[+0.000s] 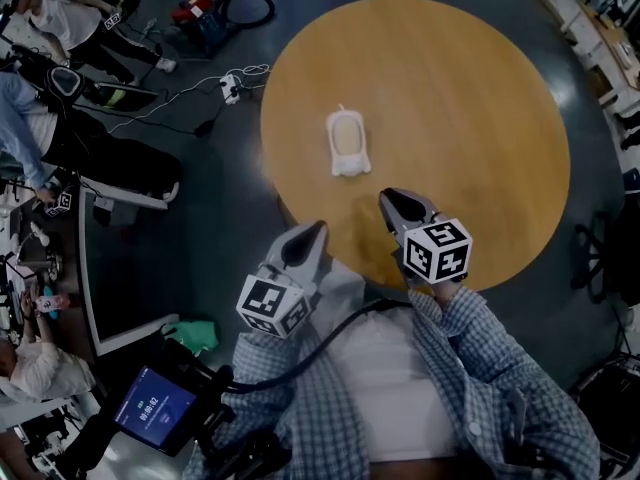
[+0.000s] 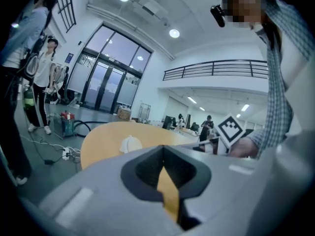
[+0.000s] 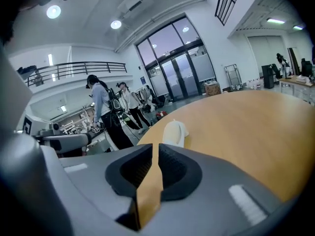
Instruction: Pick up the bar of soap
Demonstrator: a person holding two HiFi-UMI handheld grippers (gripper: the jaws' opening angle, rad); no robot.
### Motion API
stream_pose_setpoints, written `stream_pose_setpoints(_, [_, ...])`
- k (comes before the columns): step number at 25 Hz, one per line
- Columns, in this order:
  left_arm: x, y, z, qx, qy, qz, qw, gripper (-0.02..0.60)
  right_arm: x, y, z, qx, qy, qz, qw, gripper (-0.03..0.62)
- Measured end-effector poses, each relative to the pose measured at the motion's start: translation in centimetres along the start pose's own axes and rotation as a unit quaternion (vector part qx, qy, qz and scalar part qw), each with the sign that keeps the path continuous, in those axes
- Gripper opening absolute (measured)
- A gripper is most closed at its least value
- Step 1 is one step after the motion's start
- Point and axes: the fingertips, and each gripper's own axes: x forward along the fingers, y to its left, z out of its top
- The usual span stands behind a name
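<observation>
With the left tool (image 1: 316,231) closed and empty and the right tool (image 1: 387,199) barely parted, both point at the cream bar of soap (image 1: 347,136) mid-frame on the round wooden bench (image 1: 480,118), apparently staged for approach.

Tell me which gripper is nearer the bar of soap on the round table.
Right. The right gripper is over the table's near part, short of the bar of soap and slightly to its right; the left gripper is farther back, at the table's rim.
</observation>
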Motion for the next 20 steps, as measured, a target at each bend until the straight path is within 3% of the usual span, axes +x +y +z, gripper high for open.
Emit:
stream_pose_setpoints(4, [1.5,1.9,0.3,-0.007,0.010,-0.015,0.9998,-0.002,4.7,-1.5,0.9,-0.015,0.025,-0.027,0.999,0.112])
stream_pose_setpoints(9, [2.5,4.2,-0.1,-0.028,0.020,-0.008,0.9994,-0.002,10.3,-3.6,1.5,-0.020,0.064,-0.089,0.994,0.273])
stream_pose_setpoints(20, [3.3,7.0,-0.3,-0.048,0.022,0.035,0.9980,-0.002,16.7,-6.7,0.2,-0.030,0.130,-0.155,0.979,0.307])
